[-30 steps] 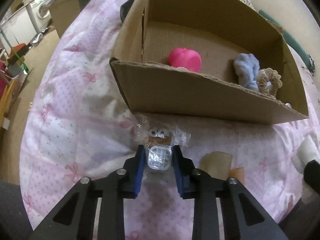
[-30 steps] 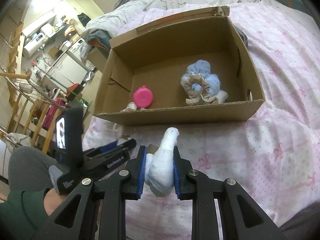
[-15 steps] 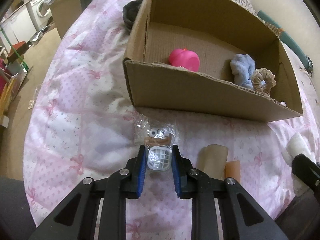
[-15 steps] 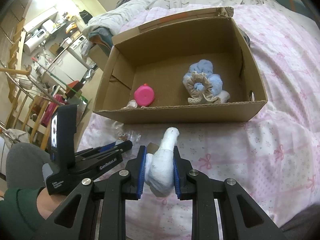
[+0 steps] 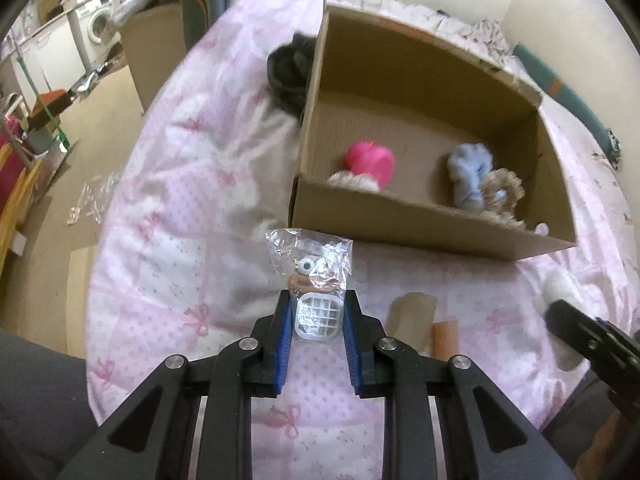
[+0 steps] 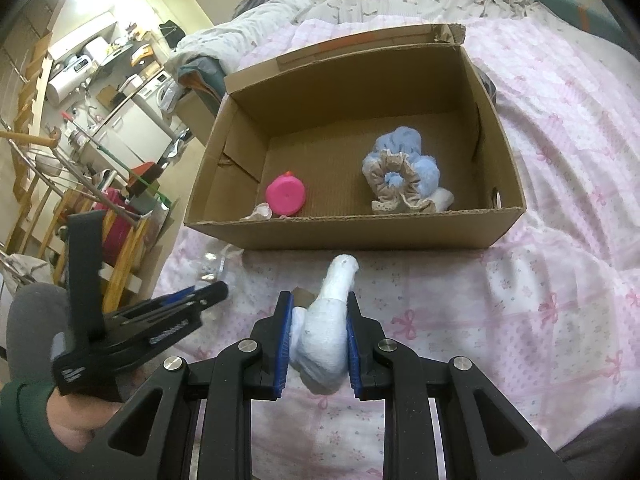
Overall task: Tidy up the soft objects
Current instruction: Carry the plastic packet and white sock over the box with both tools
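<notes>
Left gripper (image 5: 317,320) pinches a crinkly clear plastic toy packet (image 5: 316,276), right gripper (image 6: 316,330) clamps a white rolled cloth (image 6: 326,320), both near the open cardboard box (image 6: 352,232); the slick packet could slip.

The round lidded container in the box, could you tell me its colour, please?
Bright pink, clearest in the right wrist view.

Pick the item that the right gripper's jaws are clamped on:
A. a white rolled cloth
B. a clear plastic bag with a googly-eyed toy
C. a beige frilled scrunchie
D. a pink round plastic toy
A: in the right wrist view the right gripper has its blue-padded jaws pressed on both sides of the white rolled cloth, short of the open cardboard box.
</notes>
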`<state>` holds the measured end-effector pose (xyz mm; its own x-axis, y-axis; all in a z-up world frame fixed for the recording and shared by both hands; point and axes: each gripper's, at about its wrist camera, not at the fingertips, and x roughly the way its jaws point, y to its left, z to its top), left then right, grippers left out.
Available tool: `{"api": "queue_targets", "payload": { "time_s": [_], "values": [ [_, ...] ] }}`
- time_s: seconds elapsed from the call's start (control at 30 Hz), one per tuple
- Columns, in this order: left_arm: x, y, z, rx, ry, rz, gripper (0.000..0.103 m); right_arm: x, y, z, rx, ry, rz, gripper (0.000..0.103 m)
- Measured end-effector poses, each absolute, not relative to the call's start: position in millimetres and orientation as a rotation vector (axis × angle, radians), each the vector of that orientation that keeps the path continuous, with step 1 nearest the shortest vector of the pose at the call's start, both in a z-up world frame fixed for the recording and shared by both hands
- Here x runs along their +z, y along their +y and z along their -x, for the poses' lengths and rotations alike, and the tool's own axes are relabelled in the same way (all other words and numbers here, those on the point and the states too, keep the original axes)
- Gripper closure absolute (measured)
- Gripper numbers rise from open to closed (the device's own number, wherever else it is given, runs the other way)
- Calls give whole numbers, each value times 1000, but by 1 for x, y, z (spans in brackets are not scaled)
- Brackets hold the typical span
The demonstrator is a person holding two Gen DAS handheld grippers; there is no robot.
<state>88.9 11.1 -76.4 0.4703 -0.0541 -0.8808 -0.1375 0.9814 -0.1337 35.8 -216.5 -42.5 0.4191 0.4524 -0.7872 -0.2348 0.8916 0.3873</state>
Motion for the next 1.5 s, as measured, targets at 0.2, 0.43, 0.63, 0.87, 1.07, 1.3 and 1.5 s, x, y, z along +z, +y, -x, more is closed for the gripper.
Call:
{"api": "queue_targets", "payload": {
  "time_s": [0.2,0.43,0.63,0.87,1.07,1.3,1.5],
  "values": [
    [-59,9,-83,18,1089,166,82,-38,-219,-35,435,1031,-243,78],
    [-26,-2,-99,-17,1025,116,82,-22,-227,-39,433,998,-305,78],
    [11,-7,-125,-54,949,58,82,18,-231,-44,440,927,-338,78],
    [25,-21,-168,-95,927,29,82,53,-232,-73,452,886,-338,78],
    [17,-25,-203,-90,941,30,82,60,-230,-118,418,899,-306,78],
    [-9,-26,-222,-67,965,22,82,36,-224,-158,369,958,-274,78],
    [-26,-26,-231,-66,999,37,82,6,-217,-161,353,1001,-248,78]
  ]
}}
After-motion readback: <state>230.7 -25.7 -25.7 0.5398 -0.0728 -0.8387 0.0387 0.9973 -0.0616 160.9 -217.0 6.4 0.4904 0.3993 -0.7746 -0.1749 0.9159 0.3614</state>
